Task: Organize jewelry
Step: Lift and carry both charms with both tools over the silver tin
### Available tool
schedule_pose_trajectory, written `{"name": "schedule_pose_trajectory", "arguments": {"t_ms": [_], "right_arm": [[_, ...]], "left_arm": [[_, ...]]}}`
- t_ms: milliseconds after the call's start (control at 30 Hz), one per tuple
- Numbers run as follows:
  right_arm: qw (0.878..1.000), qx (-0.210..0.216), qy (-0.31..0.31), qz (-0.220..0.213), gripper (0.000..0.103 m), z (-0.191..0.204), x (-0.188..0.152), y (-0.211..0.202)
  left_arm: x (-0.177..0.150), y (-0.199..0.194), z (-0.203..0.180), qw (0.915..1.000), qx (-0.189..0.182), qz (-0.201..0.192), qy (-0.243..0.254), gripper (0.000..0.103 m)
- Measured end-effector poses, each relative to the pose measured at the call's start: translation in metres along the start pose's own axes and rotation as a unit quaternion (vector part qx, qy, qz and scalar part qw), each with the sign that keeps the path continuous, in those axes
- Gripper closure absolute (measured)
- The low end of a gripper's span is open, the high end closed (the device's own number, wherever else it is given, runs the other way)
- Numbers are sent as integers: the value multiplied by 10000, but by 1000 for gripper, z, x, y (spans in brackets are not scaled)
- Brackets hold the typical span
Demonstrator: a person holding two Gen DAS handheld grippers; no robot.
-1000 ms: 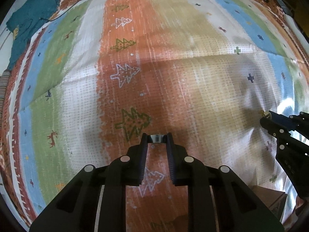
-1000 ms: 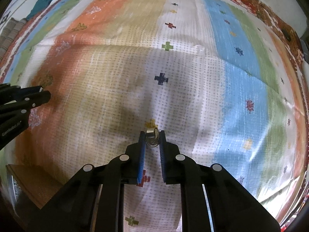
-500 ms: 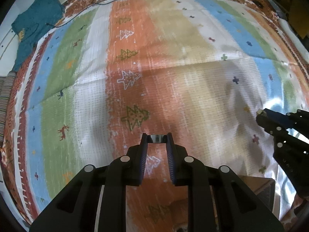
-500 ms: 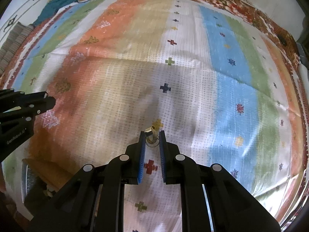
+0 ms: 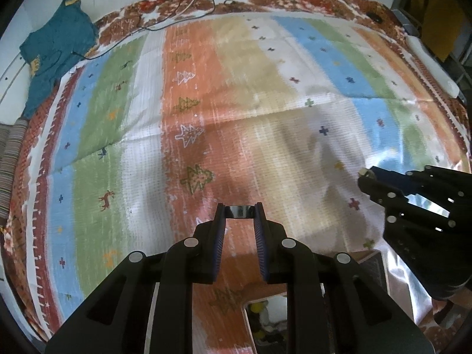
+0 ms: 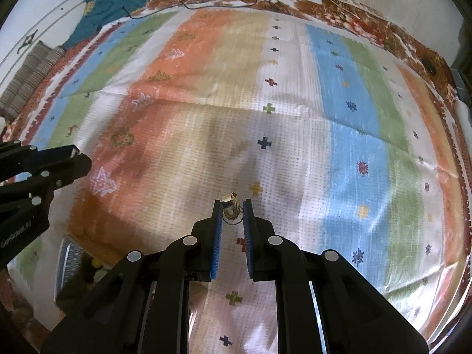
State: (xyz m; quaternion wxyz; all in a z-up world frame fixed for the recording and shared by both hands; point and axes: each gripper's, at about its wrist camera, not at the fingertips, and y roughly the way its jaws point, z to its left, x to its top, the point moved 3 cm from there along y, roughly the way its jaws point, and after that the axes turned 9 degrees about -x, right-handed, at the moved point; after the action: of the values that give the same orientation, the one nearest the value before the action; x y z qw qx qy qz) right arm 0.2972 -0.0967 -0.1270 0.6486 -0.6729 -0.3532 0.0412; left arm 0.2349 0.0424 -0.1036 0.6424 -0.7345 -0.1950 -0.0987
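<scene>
I am holding my left gripper (image 5: pixel 239 211) above the striped bedspread (image 5: pixel 265 112), and its jaws are pinching a small dark metal ring (image 5: pixel 239 211) right at the fingertips, the band spanning the narrow gap between the two pads. My right gripper (image 6: pixel 233 209) is hanging beside it over the same cloth, its jaws pressing in on a little gold piece of jewelry (image 6: pixel 231 208), a cluster of thin loops with a small gold tab sticking up above the tips; I cannot tell exactly what kind of piece it is. Both pieces are sitting clear of the fabric, held up in the air. In the left wrist view my right gripper is showing at the right edge, and in the right wrist view my left gripper is showing at the left edge, so the two are staying well apart. Below and between my grippers, near the lower edge of both views, an open wooden box (image 5: pixel 365 258) is lying on the bedspread with small yellow and white things inside, too blurred to name. A teal garment (image 5: pixel 56 50) is lying at the far left corner of the bed, with thin cables (image 5: pixel 183 3) trailing across the far border.
</scene>
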Motion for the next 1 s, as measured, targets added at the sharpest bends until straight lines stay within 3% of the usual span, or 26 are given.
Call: {"name": "schedule_pose_trajectory", "arguments": {"t_ms": [1000], "right_arm": [[9980, 235, -45, -592, 88, 10, -37, -70]], "left_arm": [[-54, -77, -34, 9969, -402, -649, 172, 84]]}}
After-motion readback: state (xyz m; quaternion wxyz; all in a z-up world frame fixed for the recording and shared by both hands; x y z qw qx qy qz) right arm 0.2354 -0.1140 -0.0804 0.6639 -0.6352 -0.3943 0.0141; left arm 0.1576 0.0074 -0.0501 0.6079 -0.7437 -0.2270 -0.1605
